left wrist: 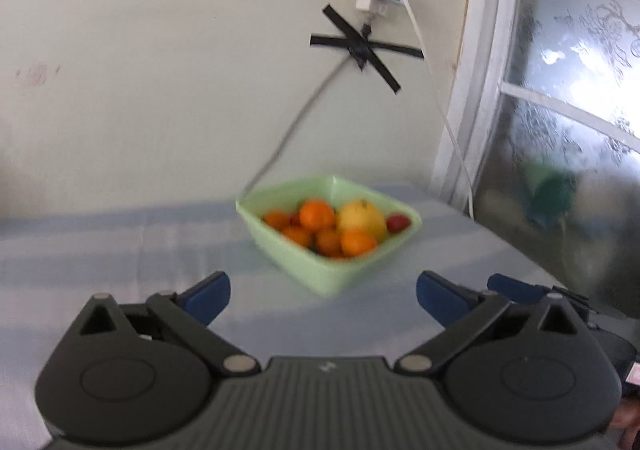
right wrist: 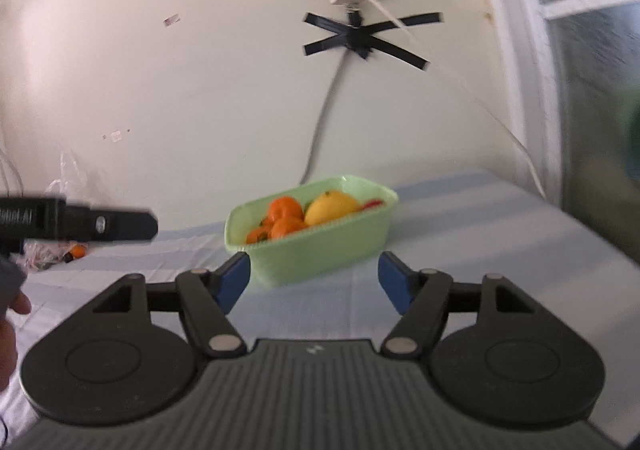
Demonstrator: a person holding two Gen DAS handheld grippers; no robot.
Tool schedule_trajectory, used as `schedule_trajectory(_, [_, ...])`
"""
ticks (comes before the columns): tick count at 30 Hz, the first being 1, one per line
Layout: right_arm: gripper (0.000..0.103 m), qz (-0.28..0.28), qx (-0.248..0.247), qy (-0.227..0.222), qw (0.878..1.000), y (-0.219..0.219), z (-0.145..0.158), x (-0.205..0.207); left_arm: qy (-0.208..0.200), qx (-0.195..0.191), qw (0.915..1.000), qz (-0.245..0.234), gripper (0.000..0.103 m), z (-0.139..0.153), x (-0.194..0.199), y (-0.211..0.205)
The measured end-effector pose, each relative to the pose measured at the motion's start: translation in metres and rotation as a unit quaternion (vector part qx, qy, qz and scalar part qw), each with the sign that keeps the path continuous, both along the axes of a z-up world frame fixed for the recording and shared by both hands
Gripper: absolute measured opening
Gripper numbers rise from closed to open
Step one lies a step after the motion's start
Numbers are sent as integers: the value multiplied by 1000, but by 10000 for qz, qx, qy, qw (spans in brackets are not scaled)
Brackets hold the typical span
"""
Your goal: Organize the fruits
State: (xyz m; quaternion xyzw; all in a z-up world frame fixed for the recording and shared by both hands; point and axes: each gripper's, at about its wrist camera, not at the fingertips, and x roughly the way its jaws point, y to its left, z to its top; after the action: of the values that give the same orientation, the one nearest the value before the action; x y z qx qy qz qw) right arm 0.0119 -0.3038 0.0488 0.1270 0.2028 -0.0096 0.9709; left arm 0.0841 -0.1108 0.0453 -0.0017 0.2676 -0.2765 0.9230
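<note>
Bowl (left wrist: 320,278) of fruit | writing: blurred, unreadable | jaws apart, empty

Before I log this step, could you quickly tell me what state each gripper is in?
Left gripper: open, holding nothing.
Right gripper: open, holding nothing; the green bowl sits beyond its fingertips.
</note>
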Motion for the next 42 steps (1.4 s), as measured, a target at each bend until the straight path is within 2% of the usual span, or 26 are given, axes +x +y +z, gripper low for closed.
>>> schedule_trajectory(2, [73,-191,268,105,9994,3,-2,-13,185,-63,9997,145,103,-8,-14,4])
schedule_trajectory(4, [73,-152,581,319,9977,6,-6,-23,363,-129,9988,317,103,-14,-25,9])
schedule_trajectory(9, [74,-198,741,573,9954,19,-11,-45,478,-120,9962,718,103,-23,-46,22])
schedule_trajectory(10, [74,-185,798,609,9948,20,-12,-49,470,-70,9958,788,103,-25,-50,23])
schedule_trajectory(13, [75,-126,861,685,9938,28,-13,-58,720,429,9906,1079,103,-32,-54,20])
schedule_trajectory(15, [75,-105,844,696,9939,32,-13,-62,738,437,9903,1089,103,-36,-60,22])
schedule_trajectory(25, [76,5,936,882,9917,43,-18,-67,507,610,9891,1237,103,-43,-80,27])
schedule_trajectory(30, [77,2,918,923,9915,44,-19,-67,251,762,9867,1411,103,-43,-85,26])
schedule_trajectory(38, [78,-76,934,918,9914,46,-19,-67,-149,557,9846,1652,103,-32,-92,38])
schedule_trajectory(42, [79,-80,930,920,9914,46,-19,-67,-246,615,9816,1789,103,-30,-92,40])
